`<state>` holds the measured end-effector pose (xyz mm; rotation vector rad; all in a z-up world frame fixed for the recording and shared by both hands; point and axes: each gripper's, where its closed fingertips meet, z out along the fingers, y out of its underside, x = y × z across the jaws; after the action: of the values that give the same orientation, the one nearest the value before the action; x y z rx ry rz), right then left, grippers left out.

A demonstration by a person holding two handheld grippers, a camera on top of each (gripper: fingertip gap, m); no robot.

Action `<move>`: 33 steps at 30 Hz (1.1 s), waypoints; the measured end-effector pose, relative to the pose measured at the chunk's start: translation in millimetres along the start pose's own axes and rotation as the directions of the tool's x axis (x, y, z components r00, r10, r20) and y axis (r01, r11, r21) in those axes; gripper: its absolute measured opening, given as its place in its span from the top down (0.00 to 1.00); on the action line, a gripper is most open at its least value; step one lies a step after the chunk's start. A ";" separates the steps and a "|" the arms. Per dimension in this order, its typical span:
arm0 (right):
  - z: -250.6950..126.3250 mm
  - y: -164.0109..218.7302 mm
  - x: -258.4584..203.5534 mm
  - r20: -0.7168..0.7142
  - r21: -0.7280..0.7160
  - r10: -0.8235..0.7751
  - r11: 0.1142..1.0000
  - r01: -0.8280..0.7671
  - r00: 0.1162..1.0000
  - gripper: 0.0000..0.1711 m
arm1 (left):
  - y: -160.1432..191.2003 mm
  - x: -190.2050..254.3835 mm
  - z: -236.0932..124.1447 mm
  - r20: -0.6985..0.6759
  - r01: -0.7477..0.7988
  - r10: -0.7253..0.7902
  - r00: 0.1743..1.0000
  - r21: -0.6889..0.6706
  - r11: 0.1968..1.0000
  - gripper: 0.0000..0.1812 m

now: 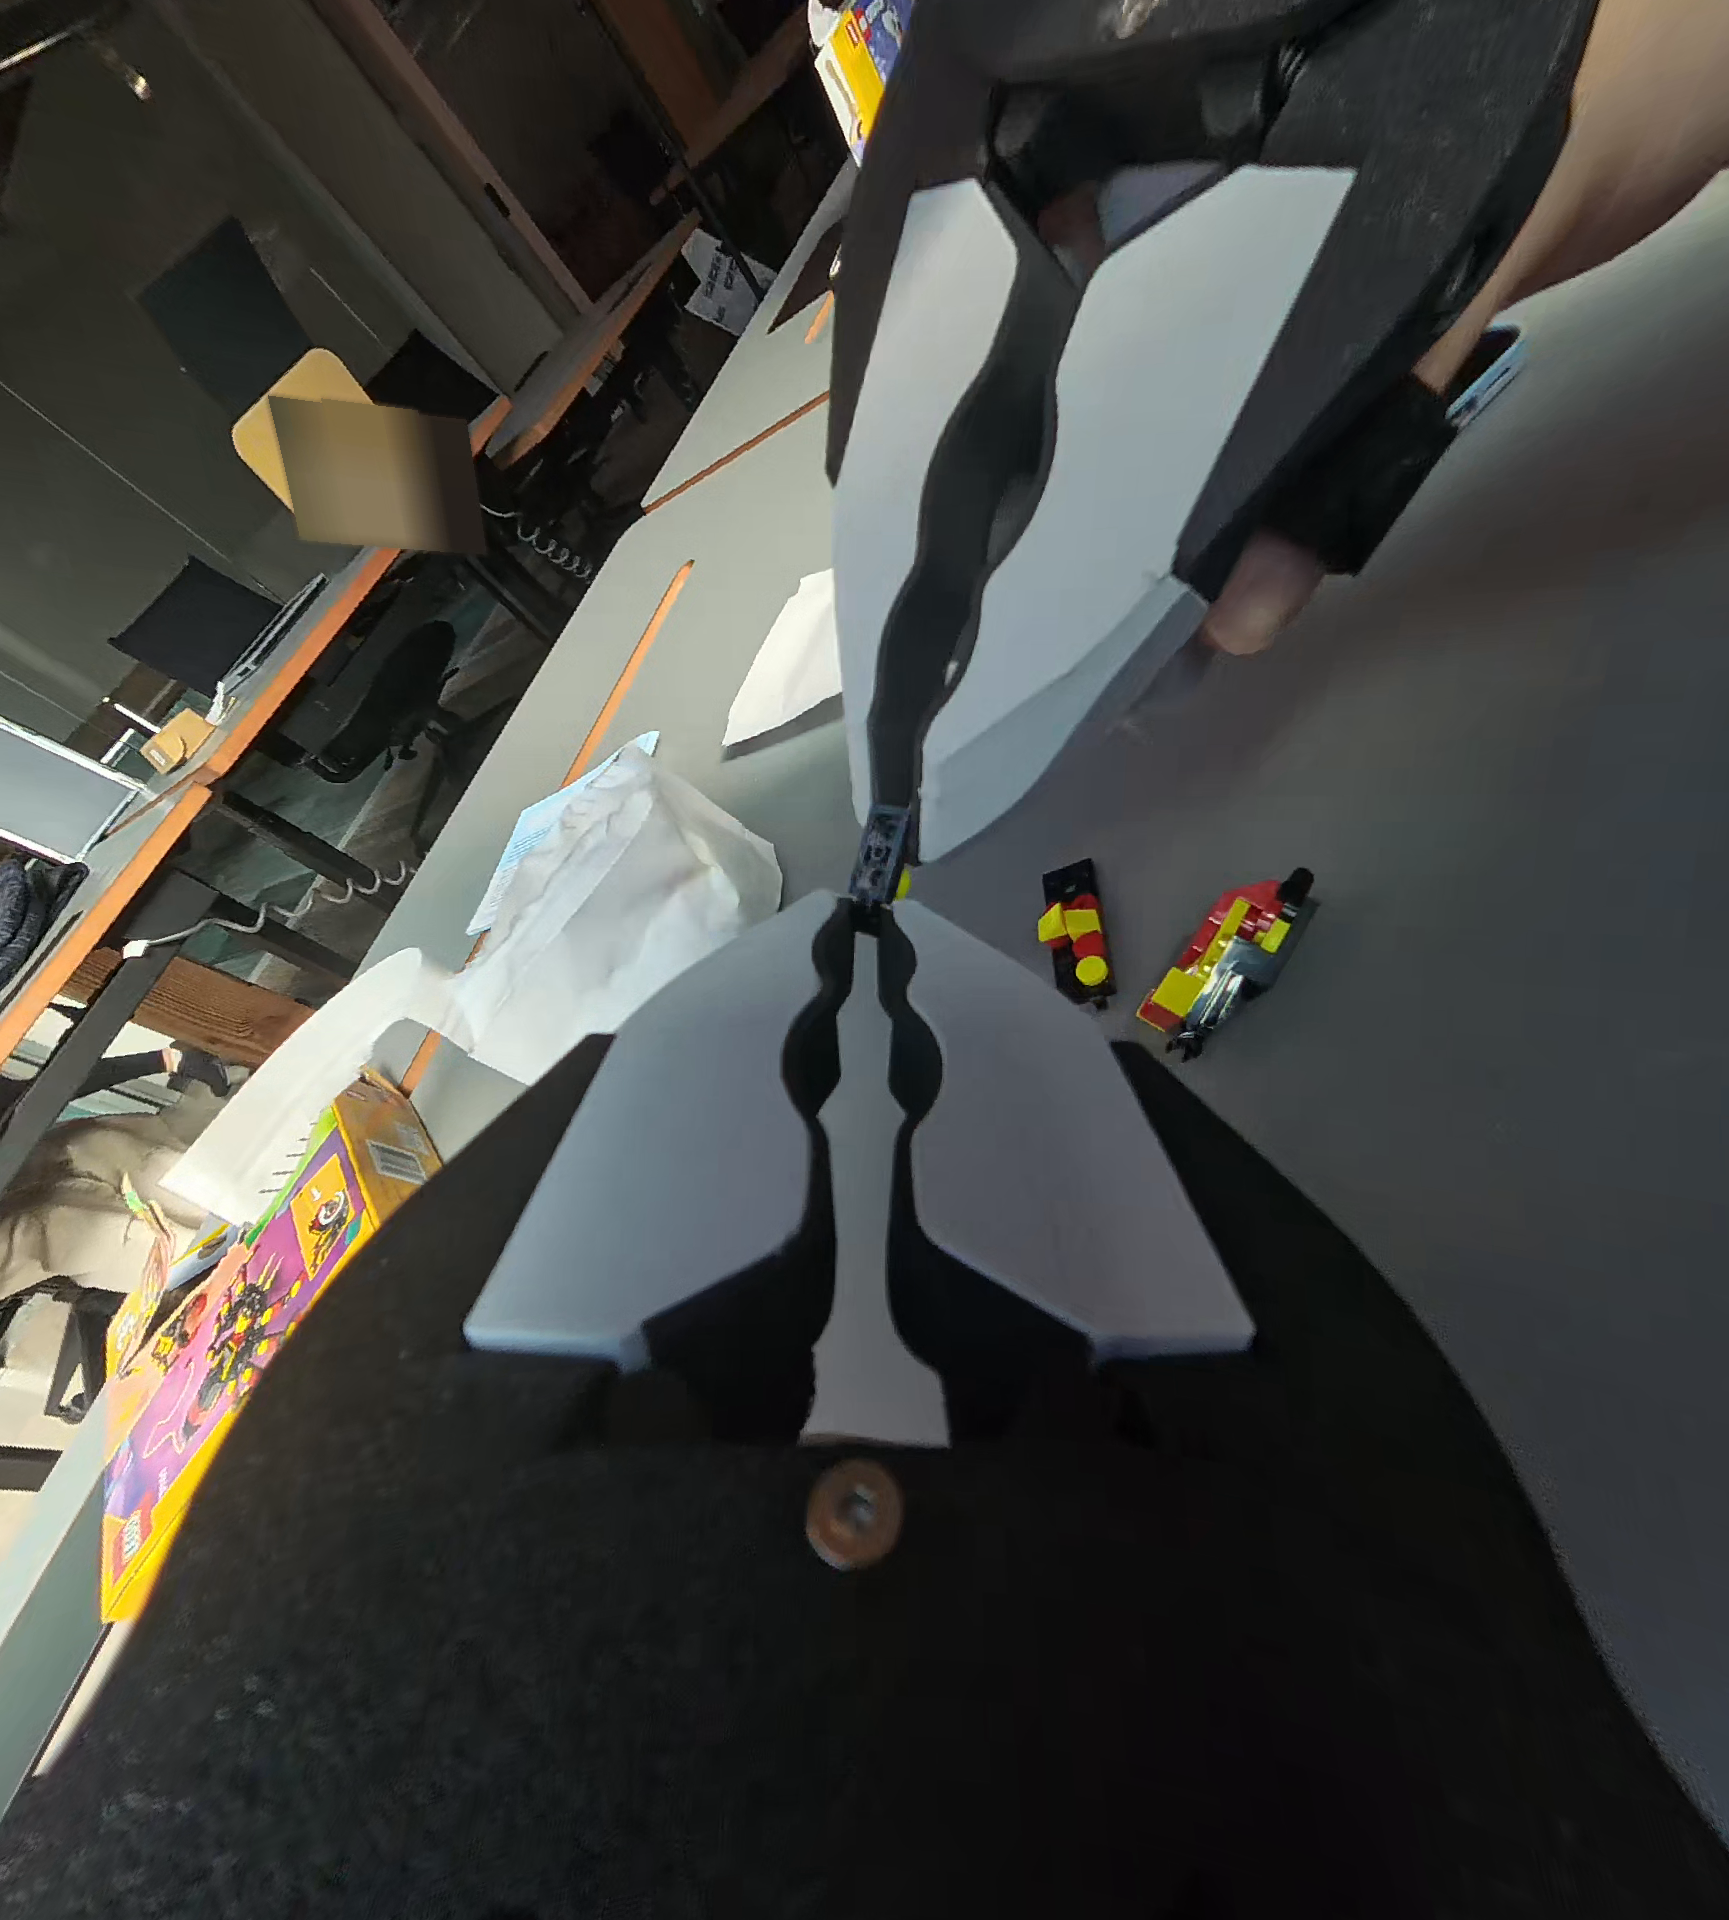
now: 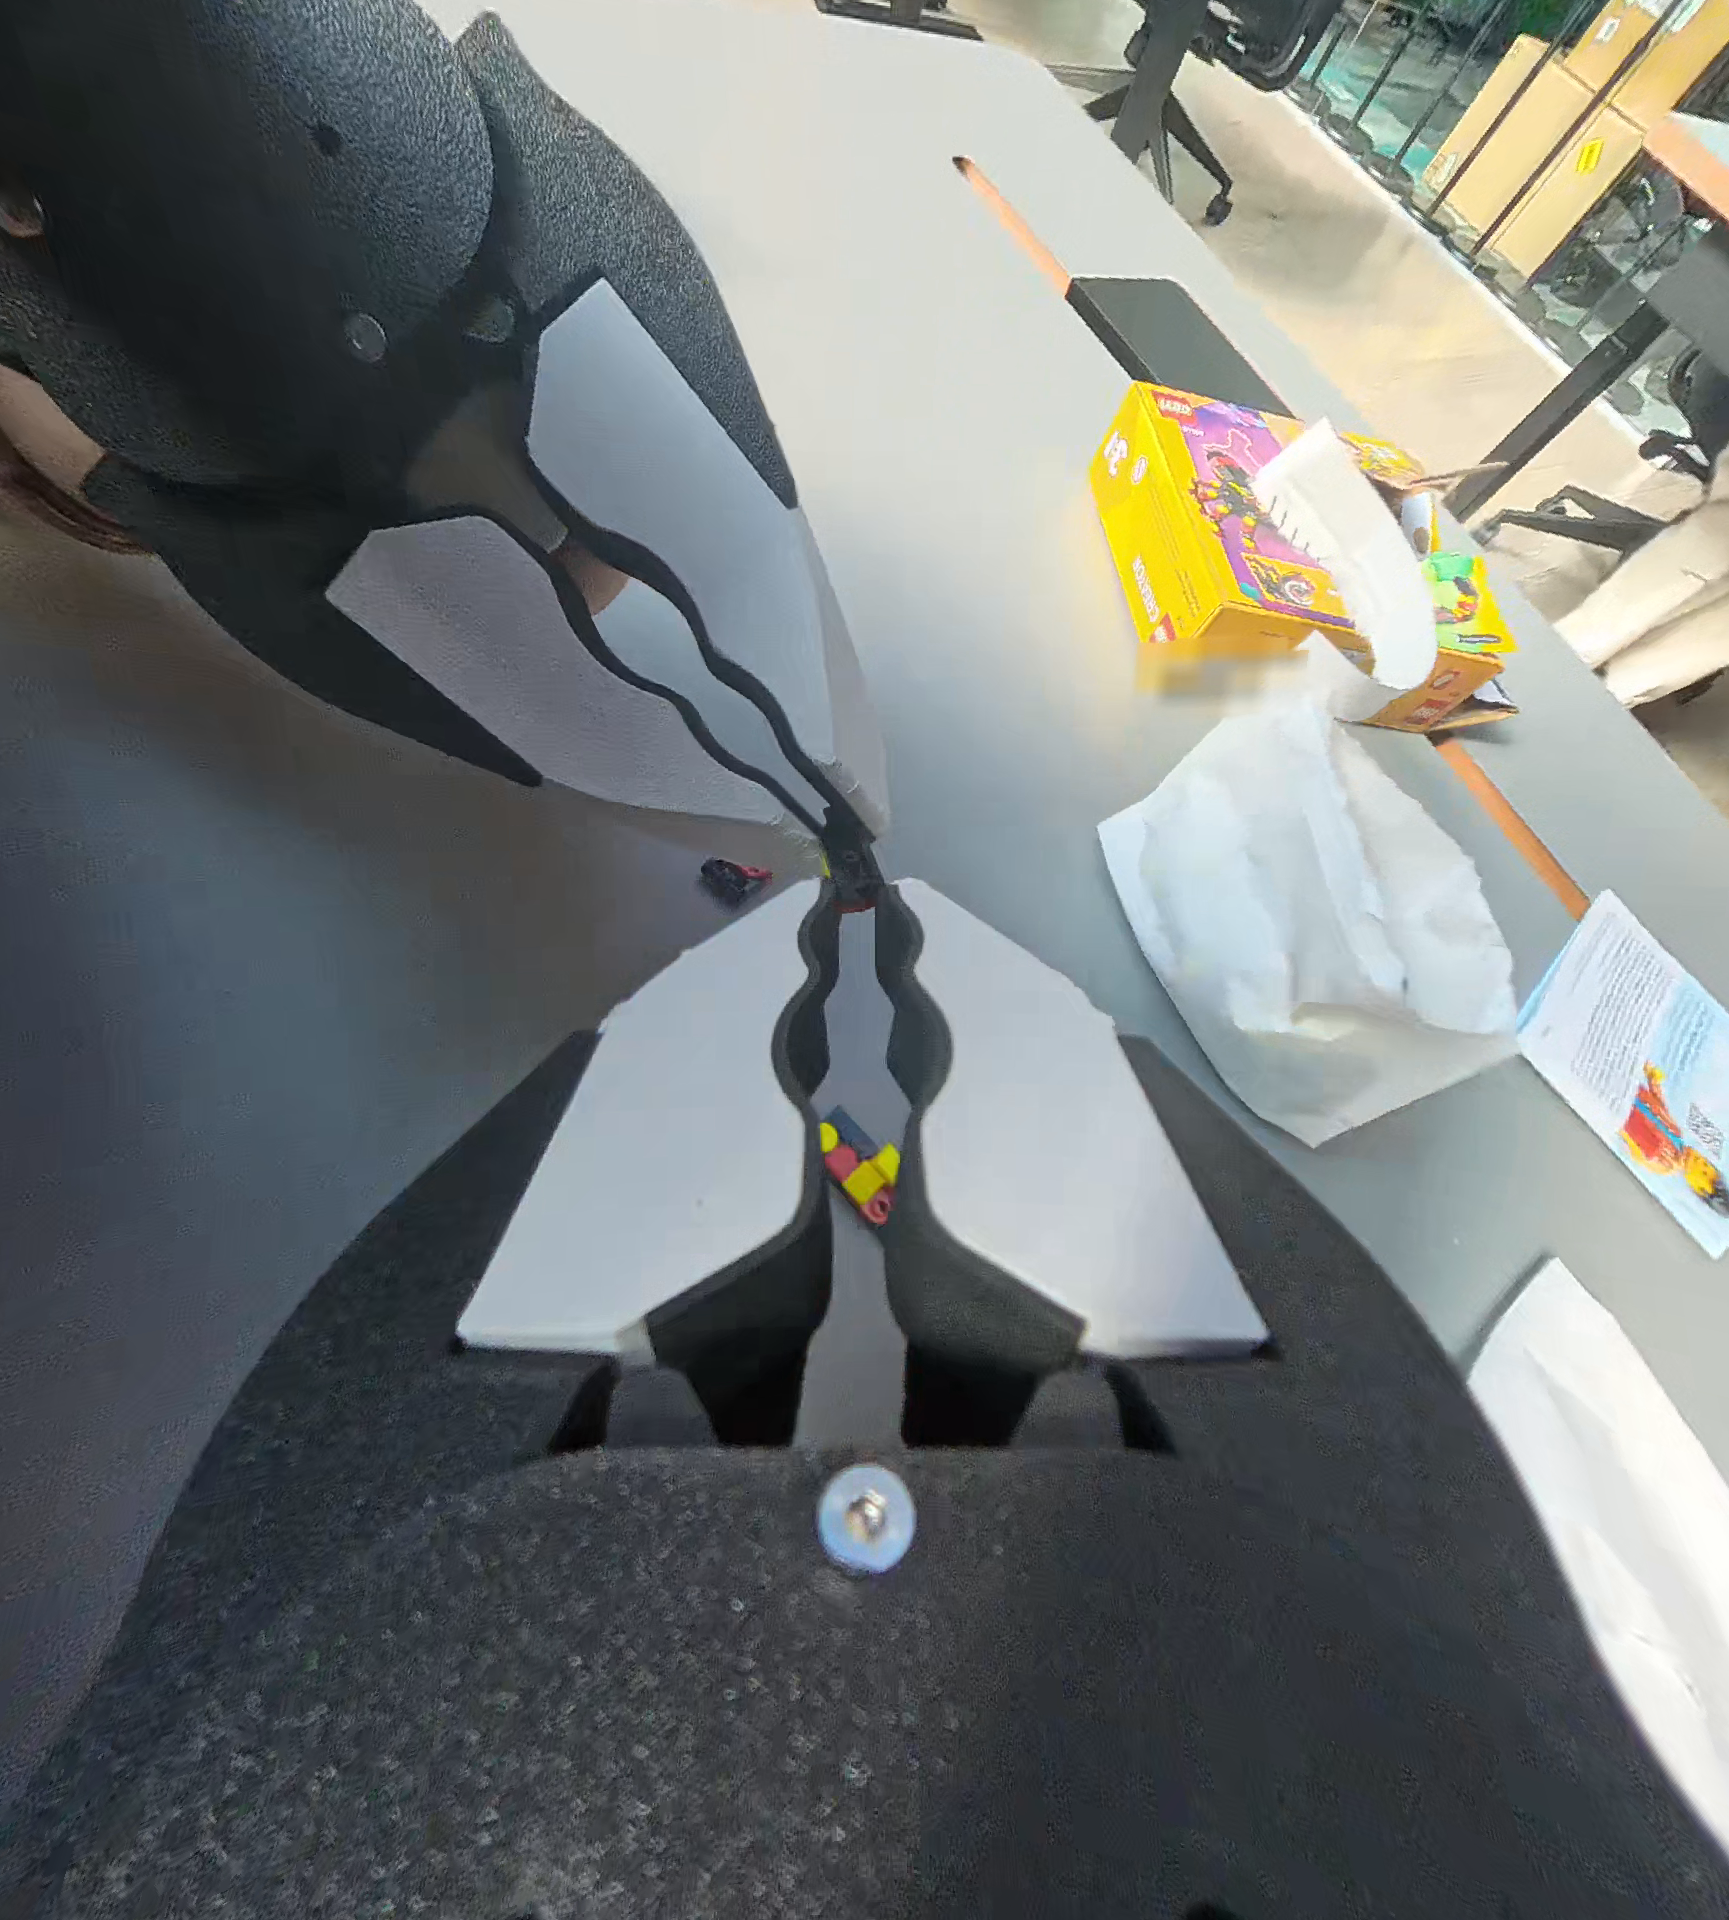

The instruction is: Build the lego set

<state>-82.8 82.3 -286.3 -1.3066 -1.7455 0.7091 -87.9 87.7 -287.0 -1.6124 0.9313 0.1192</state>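
Both grippers meet tip to tip over the grey table (image 1: 1566, 1039). The left gripper (image 1: 868, 914) and right gripper (image 2: 849, 899) each have jaws nipped tight on opposite ends of the same small dark brick (image 1: 883, 852), held up off the table. Just past it lie two red-yellow builds (image 1: 1080, 935) (image 1: 1229, 961). Further off there's a white bag (image 2: 1307, 914), then the yellow box (image 2: 1213, 520).

The tabletop (image 2: 943, 416) was plain grey with orange seams. Each tool (image 1: 865, 914) was black with pale grey panels. The small brick models (image 1: 1078, 940) were red, yellow and black. The box (image 2: 1182, 520) at upper right was yellow and purple; the bags (image 2: 1307, 914) were white.
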 end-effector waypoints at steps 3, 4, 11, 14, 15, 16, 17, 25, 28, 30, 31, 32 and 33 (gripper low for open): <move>3.0 5.8 1.5 -0.021 -0.061 -0.082 0.995 0.080 0.996 0.96 | 3.9 2.2 1.5 -0.022 0.037 -0.037 0.999 0.000 0.999 0.98; 4.1 8.9 1.6 -0.023 -0.083 -0.104 0.991 0.102 0.994 0.96 | 4.2 3.1 1.5 -0.030 0.052 -0.052 0.998 0.004 0.999 0.99; -1.4 10.5 4.8 0.015 -0.010 0.029 1.000 -0.029 0.999 1.00 | -0.5 -5.1 -3.6 -0.103 0.245 -0.236 0.966 0.087 0.966 0.98; -15.9 -18.3 1.4 0.278 0.194 0.311 0.908 -0.370 0.909 0.91 | -14.4 -5.2 -12.7 -0.339 0.559 -0.481 0.808 0.183 0.809 0.98; -20.3 -25.2 7.6 0.320 0.244 0.373 0.856 -0.456 0.871 0.92 | -19.3 -7.7 -16.5 -0.383 0.605 -0.505 0.774 0.211 0.768 0.98; -21.4 -27.6 11.7 0.318 0.277 0.386 0.835 -0.475 0.866 0.95 | -22.0 -8.7 -18.2 -0.405 0.625 -0.513 0.757 0.220 0.749 0.98; -19.2 -28.0 12.1 0.285 0.295 0.367 0.846 -0.445 0.886 0.97 | -22.6 -8.3 -18.1 -0.405 0.622 -0.510 0.759 0.221 0.751 0.98; -10.6 -41.1 -3.0 0.270 0.306 0.316 0.867 -0.393 0.909 0.95 | -27.1 -4.6 -16.8 -0.373 0.568 -0.469 0.801 0.224 0.792 0.98; -10.2 -39.6 -4.0 0.273 0.283 0.319 0.875 -0.393 0.908 0.95 | -26.2 -3.8 -16.9 -0.371 0.568 -0.470 0.801 0.221 0.793 0.98; -10.4 -39.1 -4.0 0.270 0.275 0.323 0.877 -0.394 0.907 0.95 | -26.1 -4.1 -17.1 -0.369 0.569 -0.472 0.801 0.223 0.791 0.98; -11.3 -39.8 -3.7 0.265 0.280 0.322 0.876 -0.392 0.909 0.95 | -26.1 -5.4 -17.6 -0.367 0.574 -0.476 0.799 0.228 0.787 0.98; -12.3 -40.1 -2.9 0.259 0.283 0.320 0.877 -0.389 0.911 0.95 | -25.7 -6.7 -18.1 -0.366 0.579 -0.482 0.796 0.231 0.782 0.98; -13.5 -40.4 -2.2 0.259 0.286 0.323 0.875 -0.392 0.910 0.94 | -24.8 -7.5 -18.4 -0.364 0.581 -0.484 0.796 0.232 0.780 0.98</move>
<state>-90.7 67.4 -247.1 -1.3675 -1.4595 1.3336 -85.1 74.6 -258.2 -1.5323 0.6184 -0.6628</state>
